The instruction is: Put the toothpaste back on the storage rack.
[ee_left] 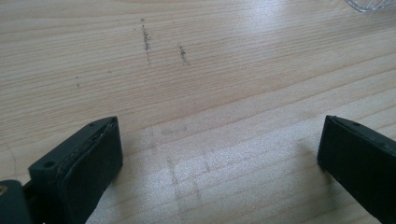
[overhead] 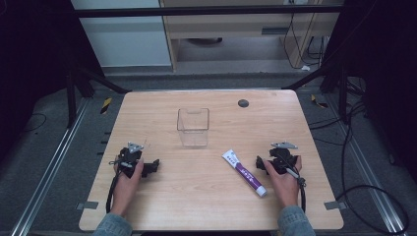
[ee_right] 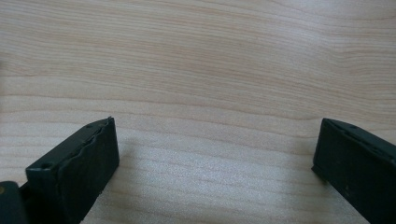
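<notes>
The left tongs (overhead: 153, 166) are lying near the bench's (overhead: 206, 206) left edge, jaws spread over bare wood. A clear plastic box (overhead: 193, 127) is standing toward the far middle, and a white-and-purple tube (overhead: 244, 173) is lying right of centre. Just beside it, the right tongs (overhead: 259, 163) are resting near the right edge, jaws spread, pinching nothing.

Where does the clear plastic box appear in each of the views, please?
High view: the clear plastic box stands upright near the middle of the table.
Left gripper view: a sliver of clear edge, apparently the box, sits at the top right corner.
Right gripper view: bare wood lies ahead of the black fingers.
Shared landmark: the table's pale wood grain.
</notes>
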